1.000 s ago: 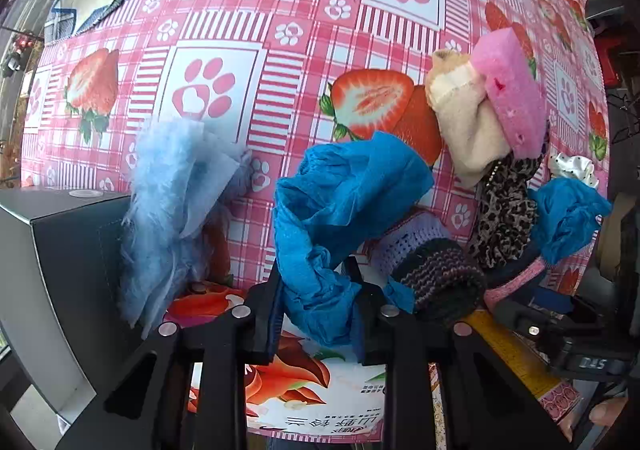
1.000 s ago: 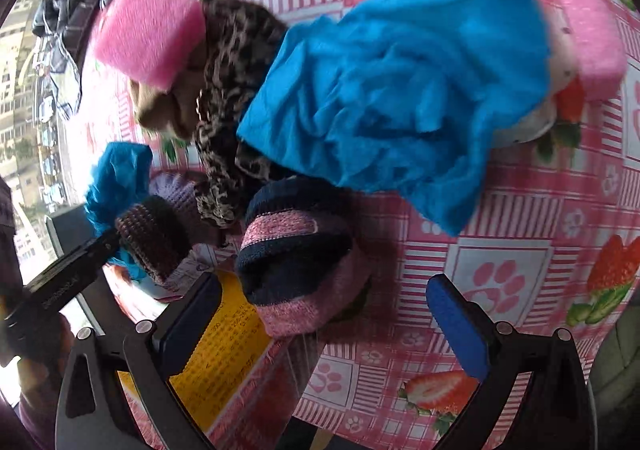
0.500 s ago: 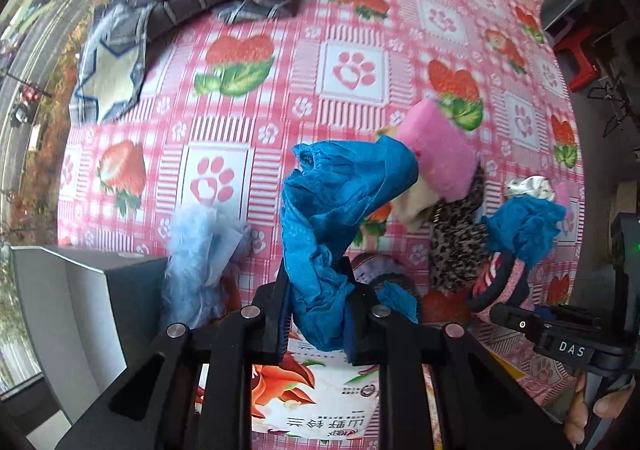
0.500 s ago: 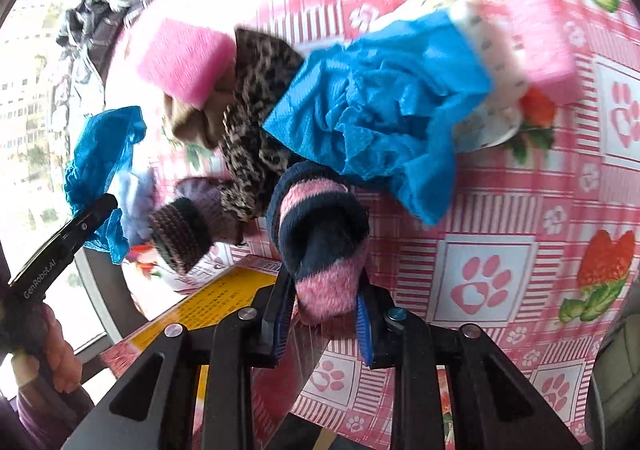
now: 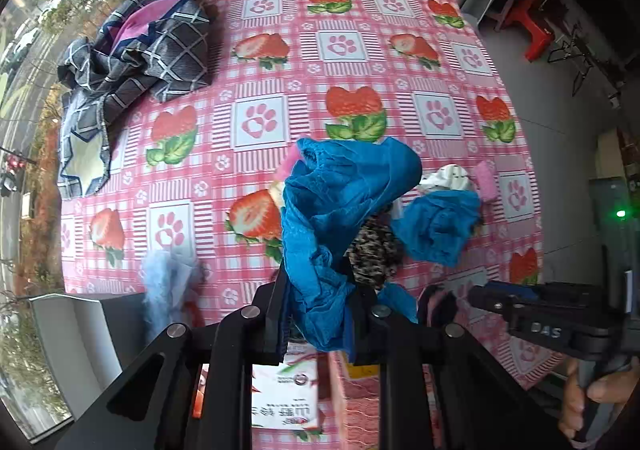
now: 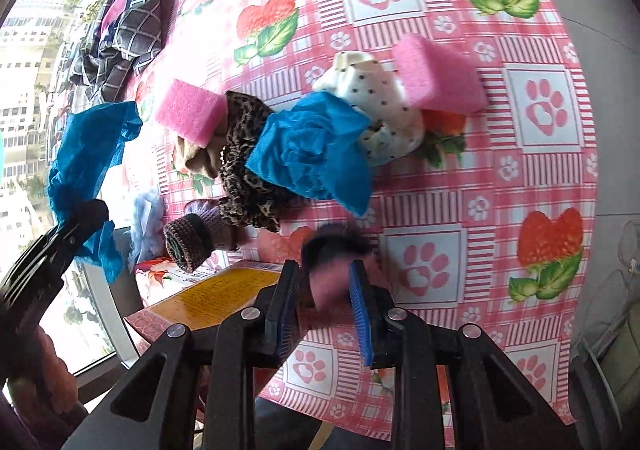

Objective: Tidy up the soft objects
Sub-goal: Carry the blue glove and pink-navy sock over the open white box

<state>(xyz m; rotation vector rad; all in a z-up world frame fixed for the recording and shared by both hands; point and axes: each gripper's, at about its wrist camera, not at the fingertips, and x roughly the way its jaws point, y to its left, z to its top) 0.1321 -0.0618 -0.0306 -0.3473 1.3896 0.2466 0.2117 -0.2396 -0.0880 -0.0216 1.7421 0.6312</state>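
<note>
Claws both grip: left claw [image 5: 316, 314] pinches blue cloth [image 5: 344, 206], right claw [image 6: 324, 290] a pink-navy sock [image 6: 334, 262].

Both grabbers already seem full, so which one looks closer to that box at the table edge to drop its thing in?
Probably the left gripper: its blue cloth hangs right above the box. The right gripper, shut on a pink-and-black sock, sits beside it.

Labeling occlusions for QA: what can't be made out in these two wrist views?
- Pink and dark sock: right wrist view, motion-blurred between the right gripper fingers.
- Printed box: left wrist view, mostly hidden behind the left gripper.
- Leopard-print cloth: left wrist view, partly covered by held blue cloth.
</note>
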